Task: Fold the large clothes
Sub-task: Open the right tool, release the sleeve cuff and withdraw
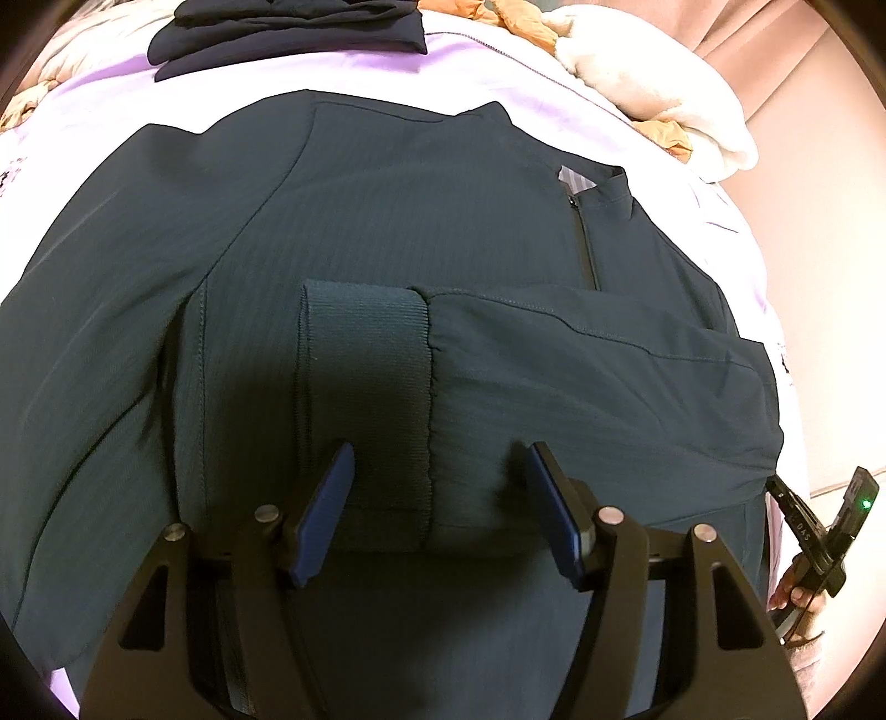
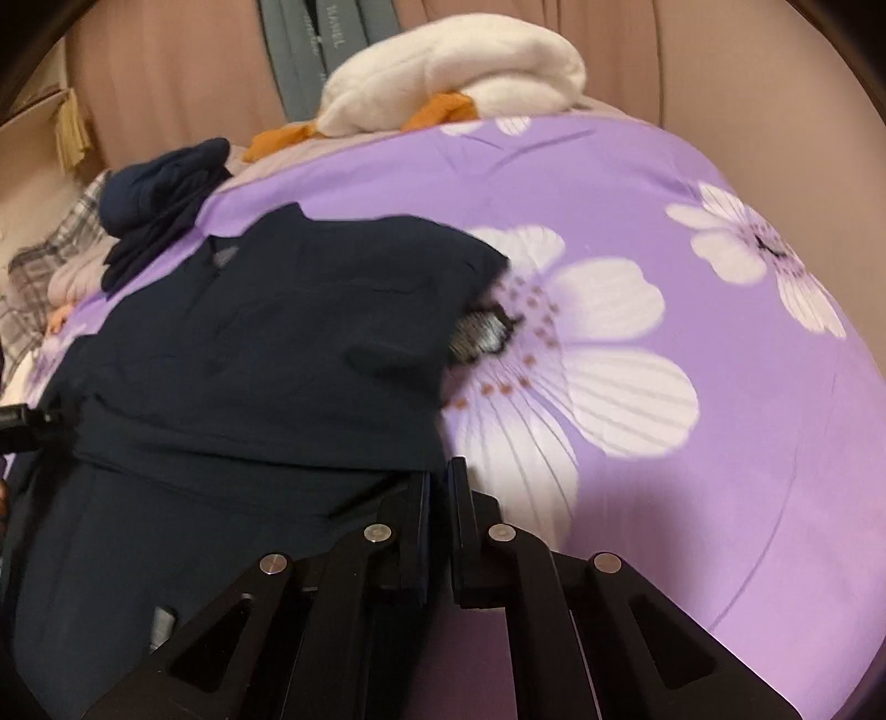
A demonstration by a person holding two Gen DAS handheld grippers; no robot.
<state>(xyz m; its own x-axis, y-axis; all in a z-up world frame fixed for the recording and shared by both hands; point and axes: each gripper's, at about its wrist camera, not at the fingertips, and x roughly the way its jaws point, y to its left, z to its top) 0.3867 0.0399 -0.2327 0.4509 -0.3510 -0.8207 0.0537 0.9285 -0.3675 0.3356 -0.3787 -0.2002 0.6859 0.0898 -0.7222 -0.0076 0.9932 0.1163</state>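
Left wrist view: the dark teal jacket point(image 1: 387, 232) lay flat on the purple sheet point(image 1: 343, 77), fine ribbed weave, short zip at the collar, one sleeve folded across with its knit cuff point(image 1: 365, 376) on the chest. The left gripper point(image 1: 437, 487) stood over that cuff, blue pads apart — nothing between them. A folded navy garment point(image 1: 288, 33) sat further back.

Right wrist view: same jacket point(image 2: 266, 354) at the left of the floral sheet point(image 2: 664, 443), a fluffy white blanket point(image 2: 454, 83) behind. The right gripper point(image 2: 440, 498) was closed together — looked pinched right at the jacket's edge, but honestly can't tell if fabric was caught.
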